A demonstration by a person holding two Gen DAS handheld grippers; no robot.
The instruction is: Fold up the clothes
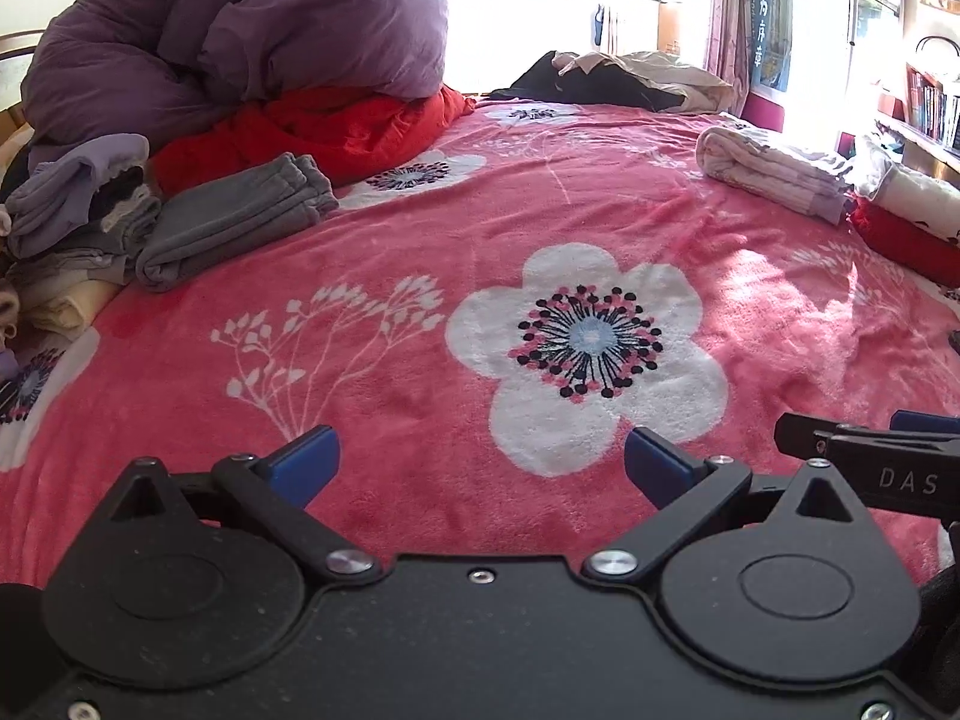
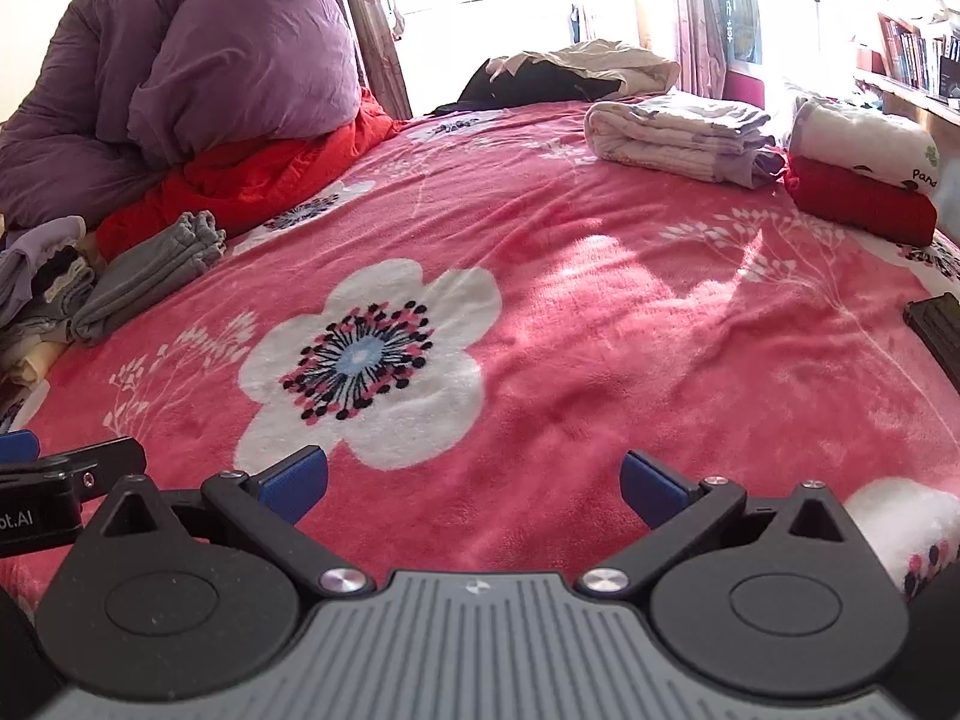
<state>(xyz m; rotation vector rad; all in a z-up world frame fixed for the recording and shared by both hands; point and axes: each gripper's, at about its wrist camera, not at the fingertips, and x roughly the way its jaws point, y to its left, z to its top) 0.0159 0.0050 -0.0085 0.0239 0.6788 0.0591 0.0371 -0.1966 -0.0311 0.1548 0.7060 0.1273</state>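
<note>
**Both grippers wide open over the bed, nothing in either**

I hold my left gripper low over the pink floral blanket, its blue fingertips spread wide with only blanket between them. My right gripper sits just beside it, equally spread and holding nothing; its tips frame the edge of the big white flower print. Each tool shows at the edge of the other's view.

The clothes lie well apart from both tools. On my left, a folded grey garment rests on the blanket, touching a stack of folded lilac and cream pieces at the bed's edge. Behind them a red quilt lies under a bulky purple duvet. On my right, a folded pale printed cloth lies on the blanket, and just beside it a white folded item sits on top of a folded red one. At the far end, near the bright window, a loose heap of black and beige clothing lies unfolded. A dark flat object rests on the blanket at my far right; I cannot tell what it is.
</note>
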